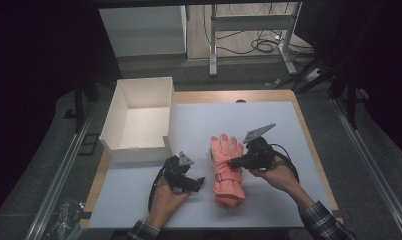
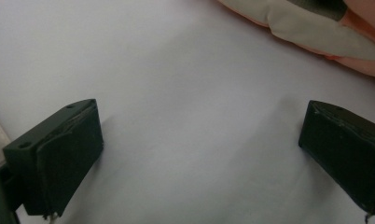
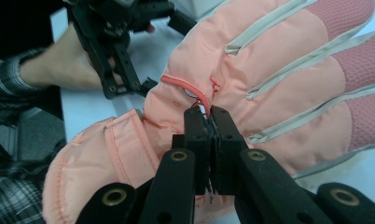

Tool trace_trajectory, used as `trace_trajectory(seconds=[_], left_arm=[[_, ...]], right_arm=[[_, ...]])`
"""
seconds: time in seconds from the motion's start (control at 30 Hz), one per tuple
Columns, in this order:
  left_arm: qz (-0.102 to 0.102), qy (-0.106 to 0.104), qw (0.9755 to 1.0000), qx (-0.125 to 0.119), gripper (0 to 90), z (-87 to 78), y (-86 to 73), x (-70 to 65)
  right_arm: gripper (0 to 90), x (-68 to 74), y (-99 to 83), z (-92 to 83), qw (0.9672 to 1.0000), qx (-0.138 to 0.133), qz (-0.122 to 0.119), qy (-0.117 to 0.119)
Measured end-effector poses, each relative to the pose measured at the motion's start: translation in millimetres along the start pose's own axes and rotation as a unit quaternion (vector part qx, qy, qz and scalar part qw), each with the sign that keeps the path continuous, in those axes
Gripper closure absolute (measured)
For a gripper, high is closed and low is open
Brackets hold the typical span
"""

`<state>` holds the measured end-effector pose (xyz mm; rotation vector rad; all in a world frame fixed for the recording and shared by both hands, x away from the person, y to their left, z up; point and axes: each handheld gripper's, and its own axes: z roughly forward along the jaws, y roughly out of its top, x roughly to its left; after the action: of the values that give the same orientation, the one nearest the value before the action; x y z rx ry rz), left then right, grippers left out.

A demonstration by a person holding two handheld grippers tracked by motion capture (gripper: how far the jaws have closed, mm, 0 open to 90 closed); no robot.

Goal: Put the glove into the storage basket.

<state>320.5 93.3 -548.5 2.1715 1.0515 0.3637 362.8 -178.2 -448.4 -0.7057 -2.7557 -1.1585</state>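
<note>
A: Glove (image 1: 226, 170) status first, please. Where does it lie?

B: Flat on the white counter (image 1: 269, 125), in the middle, fingers pointing away from me and cuff toward me. My right claw (image 3: 210, 112) is pinched shut on it, at the small red loop (image 3: 188, 88) stitched just above the wrist; in the right claw view the two jaws meet on that loop and the fabric under it.

A: And your left?

B: The left claw (image 1: 199, 181) gapes wide, holding nothing, and sits on the counter just beside the glove's cuff. In its own view I see bare counter between the jaws and the glove edge (image 2: 316, 32) at the top.

A: How far along are we?

B: Early, I'd judge. The grip is made, but the glove rests on the counter, not lifted. If it belongs in the white box (image 1: 139, 117), the whole carry is left.

A: Anything in the way?

B: The box stands open at the counter's far left corner, well apart from the glove. The box's near wall has to be cleared, and my left claw sits roughly on that path.
</note>
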Motion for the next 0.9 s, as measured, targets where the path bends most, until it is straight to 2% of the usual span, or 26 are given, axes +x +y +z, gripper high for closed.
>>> trace_trajectory(seconds=[0.03,0.2,0.3,0.4,0.5,0.9], left_arm=[[-0.001,0.0,1.0,0.0,0.0,0.0,0.0,-0.2],[0.002,0.001,1.0,0.0,0.0,0.0,0.0,0.2],[0.002,0.001,1.0,-0.001,0.0,0.1,-0.1,0.2],[0.002,0.001,1.0,0.0,0.0,0.1,0.0,0.2],[0.002,0.001,1.0,0.0,0.0,0.0,0.0,0.2],[0.0,-0.001,1.0,0.0,0.3,-0.6,0.2,1.0]], right_arm=[[86.4,1.9,-1.2,2.7,0.9998,0.007,-0.006,-0.015],[86.3,4.7,-6.8,12.2,0.9987,0.02,-0.013,-0.044],[86.0,1.8,-13.0,20.5,0.9987,0.023,-0.002,-0.045],[85.9,-0.3,-21.0,25.2,0.9991,0.007,0.007,-0.041],[85.5,0.0,-22.7,24.3,0.9991,0.002,0.01,-0.042],[71.6,4.9,-21.5,11.7,0.998,-0.034,-0.007,-0.053]])
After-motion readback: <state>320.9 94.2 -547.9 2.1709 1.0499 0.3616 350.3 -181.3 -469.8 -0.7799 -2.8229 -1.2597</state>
